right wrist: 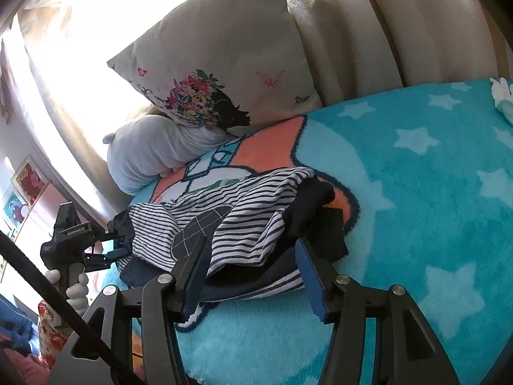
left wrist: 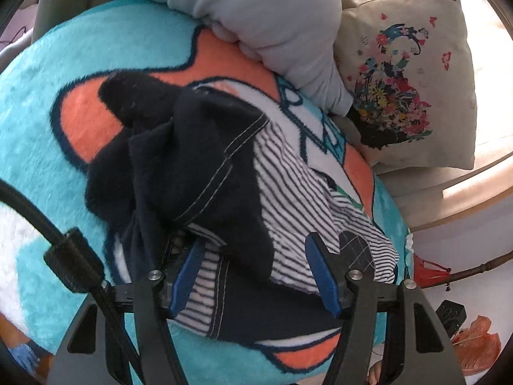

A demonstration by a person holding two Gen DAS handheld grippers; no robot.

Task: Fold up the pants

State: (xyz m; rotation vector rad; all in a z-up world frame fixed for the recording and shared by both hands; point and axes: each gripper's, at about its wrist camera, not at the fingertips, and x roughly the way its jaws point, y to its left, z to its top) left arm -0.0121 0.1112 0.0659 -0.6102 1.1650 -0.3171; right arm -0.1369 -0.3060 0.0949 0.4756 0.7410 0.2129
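The pants (left wrist: pixel 224 176) are dark navy with a striped white lining, lying bunched on a turquoise and orange fleece blanket (left wrist: pixel 64 73). My left gripper (left wrist: pixel 256 256) is open, its blue-padded fingers (left wrist: pixel 189 269) spread either side of the near edge of the pants. In the right wrist view the pants (right wrist: pixel 231 224) lie in a heap, and my right gripper (right wrist: pixel 253 256) is open with its jaws around the near edge of the heap. The left gripper (right wrist: pixel 112 247) shows there at the heap's left end, held by a gloved hand.
A grey cushion (left wrist: pixel 272 32) and a floral-print pillow (left wrist: pixel 407 80) lie at the head of the bed. The blanket (right wrist: pixel 433 192) with white stars extends right. Curtains (right wrist: pixel 368 25) hang behind. Red and orange items (left wrist: pixel 474 343) lie on the floor beside the bed.
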